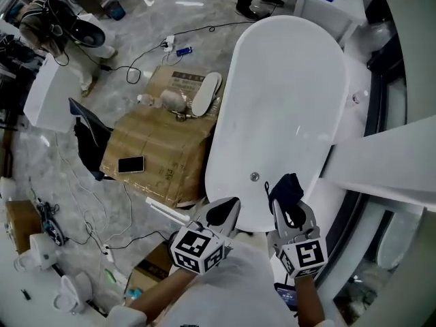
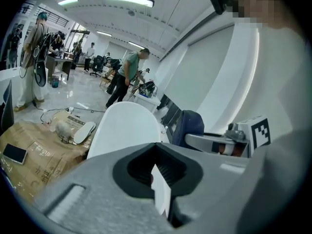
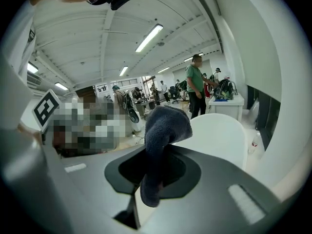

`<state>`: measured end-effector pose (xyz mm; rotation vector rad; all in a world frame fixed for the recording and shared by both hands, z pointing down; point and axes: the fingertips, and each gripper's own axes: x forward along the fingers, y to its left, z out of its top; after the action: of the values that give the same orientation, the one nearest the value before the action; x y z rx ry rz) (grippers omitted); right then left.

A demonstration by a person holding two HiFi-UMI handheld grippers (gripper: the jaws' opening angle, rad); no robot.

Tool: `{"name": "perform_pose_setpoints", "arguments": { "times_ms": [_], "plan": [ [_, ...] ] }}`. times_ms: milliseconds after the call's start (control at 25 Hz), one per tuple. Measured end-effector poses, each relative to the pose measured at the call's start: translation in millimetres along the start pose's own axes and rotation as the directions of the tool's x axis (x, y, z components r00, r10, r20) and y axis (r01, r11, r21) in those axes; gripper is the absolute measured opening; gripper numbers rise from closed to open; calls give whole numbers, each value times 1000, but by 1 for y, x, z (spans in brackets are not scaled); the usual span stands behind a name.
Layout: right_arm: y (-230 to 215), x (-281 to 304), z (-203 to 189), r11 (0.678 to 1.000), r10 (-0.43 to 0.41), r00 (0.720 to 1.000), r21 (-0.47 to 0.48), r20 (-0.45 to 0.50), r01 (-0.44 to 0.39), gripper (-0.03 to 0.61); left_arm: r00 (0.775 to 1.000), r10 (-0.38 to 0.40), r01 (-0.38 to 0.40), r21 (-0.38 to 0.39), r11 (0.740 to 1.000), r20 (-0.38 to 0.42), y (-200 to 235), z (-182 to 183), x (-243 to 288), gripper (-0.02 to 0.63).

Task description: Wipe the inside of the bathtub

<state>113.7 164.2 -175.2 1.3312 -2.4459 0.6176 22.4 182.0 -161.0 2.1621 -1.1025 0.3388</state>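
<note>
Right gripper (image 1: 287,208) is clamped tight on the cloth (image 1: 286,187). My jaws are pinched on its lower part, and the dark blue bulk stands up out of them, loose end flopped over. In my right gripper view the cloth (image 3: 163,130) fills the middle, with its top free in the air. The white tub (image 3: 220,136) sits behind it.

Left gripper (image 1: 228,211) has its jaws drawn together with nothing in them. In its own view the left gripper (image 2: 157,172) shows dark pads closed up, with only a thin pale slit between them. From there I can see the tub (image 2: 124,128) stretching away ahead. The cloth (image 2: 188,126) pokes up to the right, above the right gripper (image 2: 214,143).

From above, the tub (image 1: 286,101) runs away from me, long and oval and bare white inside. The drain (image 1: 254,176) is near my end. Both grippers hang side by side at the near rim. The left one is just off the tub's left edge and the right one is over the near end, cloth pointing into the basin.

To the left of the tub there's flattened cardboard (image 1: 160,148) on the floor. A phone (image 1: 131,164) lies on it.
</note>
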Motion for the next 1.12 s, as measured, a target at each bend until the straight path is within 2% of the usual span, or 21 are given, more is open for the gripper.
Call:
{"name": "perform_pose_setpoints", "arguments": {
  "times_ms": [360, 680, 840, 960, 1120],
  "plan": [
    [-19, 62, -20, 994, -79, 995, 66, -68, 83, 52, 994, -45, 43, -28, 999, -97, 60, 1, 48, -2],
    [-39, 122, -56, 984, -173, 976, 6, -134, 176, 52, 978, -112, 108, -33, 994, -176, 102, -32, 98, -2],
    [-51, 156, -74, 981, -174, 974, 55, -145, 184, 52, 968, -109, 116, 18, 993, -228, 128, -44, 125, -2],
    [-58, 177, -105, 980, -151, 972, 101, -183, 171, 52, 961, -85, 101, 47, 994, -262, 150, -61, 140, -2],
    [-69, 201, -133, 976, -143, 973, 136, -181, 169, 52, 962, -44, 59, 48, 997, -269, 178, -84, 164, -2]
  ]
}}
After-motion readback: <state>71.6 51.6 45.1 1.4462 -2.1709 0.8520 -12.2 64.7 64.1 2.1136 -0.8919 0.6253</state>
